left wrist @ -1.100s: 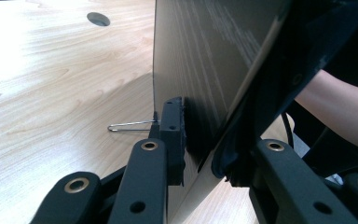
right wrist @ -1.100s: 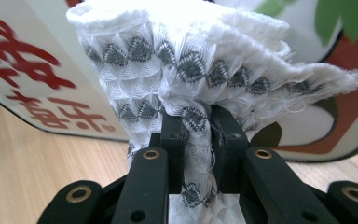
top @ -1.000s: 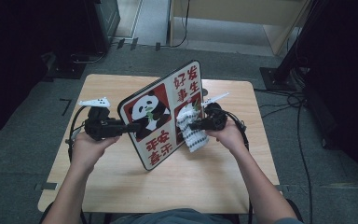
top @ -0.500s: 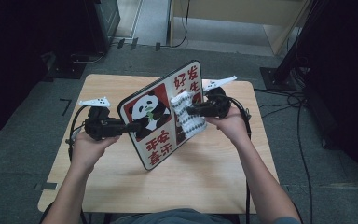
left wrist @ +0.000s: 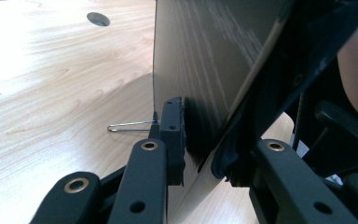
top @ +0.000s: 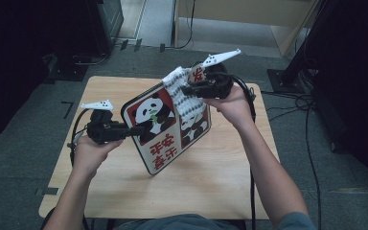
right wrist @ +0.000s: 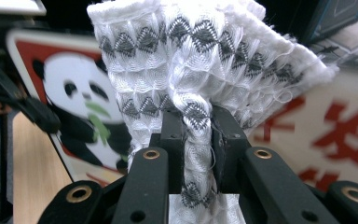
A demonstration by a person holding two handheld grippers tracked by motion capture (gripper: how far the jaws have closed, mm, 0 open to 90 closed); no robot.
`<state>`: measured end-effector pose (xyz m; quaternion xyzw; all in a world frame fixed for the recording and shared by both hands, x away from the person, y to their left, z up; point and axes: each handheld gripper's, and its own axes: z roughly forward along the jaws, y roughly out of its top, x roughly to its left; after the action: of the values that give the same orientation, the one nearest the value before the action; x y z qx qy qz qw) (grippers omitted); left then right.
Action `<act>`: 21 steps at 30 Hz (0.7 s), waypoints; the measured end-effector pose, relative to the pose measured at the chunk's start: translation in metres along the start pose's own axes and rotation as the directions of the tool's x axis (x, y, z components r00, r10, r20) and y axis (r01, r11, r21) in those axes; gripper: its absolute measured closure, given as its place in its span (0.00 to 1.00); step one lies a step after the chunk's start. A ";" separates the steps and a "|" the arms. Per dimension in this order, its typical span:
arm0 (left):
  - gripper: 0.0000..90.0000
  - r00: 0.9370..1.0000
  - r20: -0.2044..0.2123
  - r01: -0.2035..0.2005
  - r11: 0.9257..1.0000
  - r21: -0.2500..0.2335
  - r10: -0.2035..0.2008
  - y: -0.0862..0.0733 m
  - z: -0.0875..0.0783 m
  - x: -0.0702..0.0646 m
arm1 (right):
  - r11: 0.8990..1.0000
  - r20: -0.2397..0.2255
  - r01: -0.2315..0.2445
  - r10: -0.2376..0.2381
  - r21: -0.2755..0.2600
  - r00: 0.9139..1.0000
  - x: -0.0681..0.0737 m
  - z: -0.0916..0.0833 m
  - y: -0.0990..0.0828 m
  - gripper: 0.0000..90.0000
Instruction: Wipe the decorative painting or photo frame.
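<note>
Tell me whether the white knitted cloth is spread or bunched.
Bunched: the white knitted cloth is gathered into folds, pinched between the right gripper jaws.

The panda board (top: pixel 165 129) stood tilted on its lower corner on the table, a rounded panel with red panels, pandas and red characters; the white knitted cloth (top: pixel 184 96), banded with grey diamonds, hung bunched against the board's upper face, lifted clear of the table.
</note>
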<state>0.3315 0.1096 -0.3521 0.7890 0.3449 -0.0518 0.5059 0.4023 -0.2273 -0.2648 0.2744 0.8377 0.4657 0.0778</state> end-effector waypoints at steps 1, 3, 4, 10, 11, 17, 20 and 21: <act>0.82 1.000 0.001 0.005 1.000 -0.004 -0.005 0.000 0.000 0.000 | 1.000 -0.001 0.009 -0.009 -0.002 1.000 0.000 0.000 0.004 0.87; 0.82 1.000 0.002 0.005 1.000 -0.002 -0.005 0.000 0.000 0.000 | 1.000 -0.003 0.010 -0.010 0.001 1.000 0.000 0.002 0.010 0.87; 0.82 1.000 0.002 0.004 1.000 -0.002 -0.004 0.000 0.000 0.000 | 1.000 -0.003 0.004 -0.004 0.007 1.000 -0.001 0.004 0.012 0.87; 0.82 1.000 0.006 -0.002 1.000 -0.001 0.002 0.000 0.000 0.001 | 1.000 -0.015 -0.008 0.008 0.016 1.000 -0.006 0.012 0.010 0.87; 0.82 1.000 0.007 -0.002 1.000 -0.001 0.002 0.000 0.000 0.002 | 1.000 -0.019 -0.011 0.012 0.015 1.000 -0.006 0.012 0.009 0.87; 0.82 1.000 0.008 -0.002 1.000 -0.001 0.002 0.000 0.000 0.002 | 1.000 -0.022 -0.015 0.015 0.024 1.000 -0.008 0.014 0.003 0.87; 0.82 1.000 0.007 -0.001 1.000 -0.001 0.001 0.000 0.000 0.002 | 1.000 -0.025 -0.017 0.017 0.026 1.000 -0.008 0.016 -0.001 0.87; 0.82 1.000 0.006 -0.001 1.000 -0.001 0.001 0.000 0.000 0.002 | 1.000 -0.025 -0.018 0.019 0.026 1.000 -0.008 0.017 -0.003 0.87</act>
<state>0.3326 0.1106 -0.3527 0.7888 0.3428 -0.0539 0.5073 0.4142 -0.2202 -0.2770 0.2770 0.8421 0.4590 0.0593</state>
